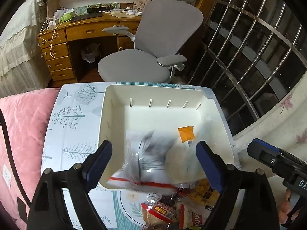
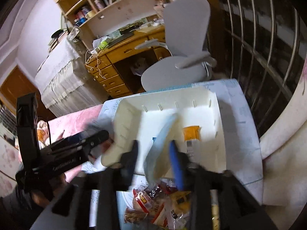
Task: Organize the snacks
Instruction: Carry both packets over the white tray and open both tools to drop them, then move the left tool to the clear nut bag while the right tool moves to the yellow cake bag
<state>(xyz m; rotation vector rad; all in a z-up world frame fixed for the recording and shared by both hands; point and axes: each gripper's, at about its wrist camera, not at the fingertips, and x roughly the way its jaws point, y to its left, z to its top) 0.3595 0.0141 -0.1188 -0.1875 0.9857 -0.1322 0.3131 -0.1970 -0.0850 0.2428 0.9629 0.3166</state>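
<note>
The left gripper stood spread, a blurred clear bag loose between its jaws above the white bin. One orange packet lay inside. The right gripper was half-spread around the bag. A snack pile at lower frame remained unsorted.

Bin sits on table, office chair behind it at 12 o'clock, desk at 11; cushion at 9, window bars at 2. Snack pile lies before bin at 6 o'clock; packet inside bin, rt side; blurred bag over bin's near edge.
</note>
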